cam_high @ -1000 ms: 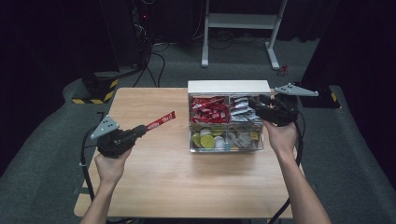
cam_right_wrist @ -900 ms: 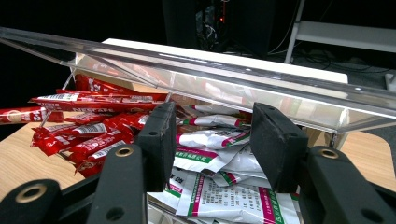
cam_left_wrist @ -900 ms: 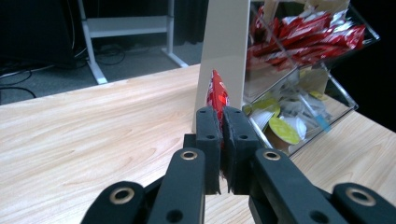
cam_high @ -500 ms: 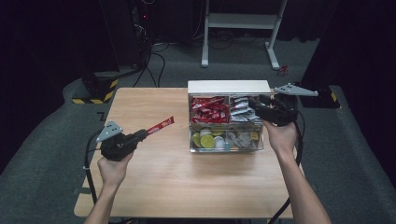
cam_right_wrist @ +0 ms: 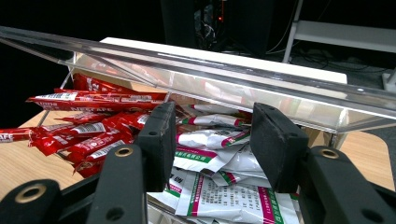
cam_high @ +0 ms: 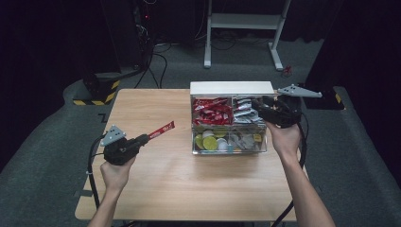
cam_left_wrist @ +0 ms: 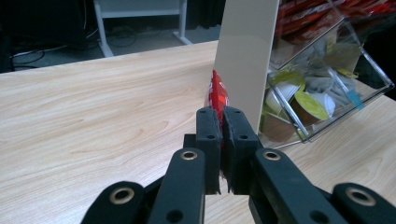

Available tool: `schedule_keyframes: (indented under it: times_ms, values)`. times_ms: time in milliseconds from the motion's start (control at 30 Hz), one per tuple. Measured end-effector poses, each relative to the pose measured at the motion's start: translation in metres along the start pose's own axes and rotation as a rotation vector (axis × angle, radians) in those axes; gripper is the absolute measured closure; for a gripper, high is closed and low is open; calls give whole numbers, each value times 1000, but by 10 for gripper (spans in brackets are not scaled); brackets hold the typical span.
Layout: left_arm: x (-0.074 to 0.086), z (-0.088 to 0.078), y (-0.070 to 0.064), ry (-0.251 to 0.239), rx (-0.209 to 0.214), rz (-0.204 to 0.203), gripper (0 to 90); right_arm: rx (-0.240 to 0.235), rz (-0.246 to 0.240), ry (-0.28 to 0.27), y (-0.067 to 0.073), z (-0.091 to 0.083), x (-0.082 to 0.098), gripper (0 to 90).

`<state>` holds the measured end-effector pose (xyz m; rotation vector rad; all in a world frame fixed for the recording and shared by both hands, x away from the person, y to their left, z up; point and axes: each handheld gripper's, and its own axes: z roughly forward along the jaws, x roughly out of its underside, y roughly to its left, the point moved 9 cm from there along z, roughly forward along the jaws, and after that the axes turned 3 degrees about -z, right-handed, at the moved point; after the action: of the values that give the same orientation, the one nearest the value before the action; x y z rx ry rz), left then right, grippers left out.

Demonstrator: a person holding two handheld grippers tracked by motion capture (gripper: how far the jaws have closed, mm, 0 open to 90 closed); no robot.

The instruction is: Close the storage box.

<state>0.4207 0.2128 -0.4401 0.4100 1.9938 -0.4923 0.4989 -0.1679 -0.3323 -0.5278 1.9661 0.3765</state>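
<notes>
**Sachet held clear of organiser; lid propped for access**

Table [cam_high: 189, 189]: wooden top, carrying one organiser and otherwise bare. The person's forearms enter over the near edge.

Organiser [cam_high: 231, 88]: a clear box with a white back, standing against the far edge, toward the right corner. Four compartments are visible. The far left one holds red sachets [cam_high: 212, 111], the far right one white packets [cam_right_wrist: 219, 140], and the near pair hold small lidded cups [cam_left_wrist: 303, 100]. Its clear lid [cam_right_wrist: 243, 88] stands raised and slanted above the far compartments, judged so that the contents stay reachable.

Right gripper [cam_high: 265, 108]: at the organiser's right end, level with the far compartments. In the right gripper view its jaws stand a moderate way apart under the lid, with the white packets lying beyond them and nothing pressed between the pads. It appears to be supporting the lid from below, though actual contact is not confirmable.

Left gripper [cam_high: 142, 140]: over the left half of the table, well apart from the organiser. Its jaws are clamped tight on the end of one red sachet [cam_high: 161, 129].

Sachet: held off the surface, its free end pointing toward the organiser's left side. Judged to be either in transit to the red compartment or just drawn from it; the direction cannot be settled.
</notes>
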Motion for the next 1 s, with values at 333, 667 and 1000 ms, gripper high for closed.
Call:
schedule_keyframes:
  times_ms: [333, 667, 1000]
  values:
    - [13, 9, 2, 22, -13, -10, 859, -2, -1, 0, 0, 0, 0, 507]
    - [25, 17, 2, 52, -24, -9, 859, -6, 0, 2, 0, -1, 0, 506]
    - [37, 28, 4, 72, -43, -18, 858, -6, -2, -1, 0, -1, 0, 504]
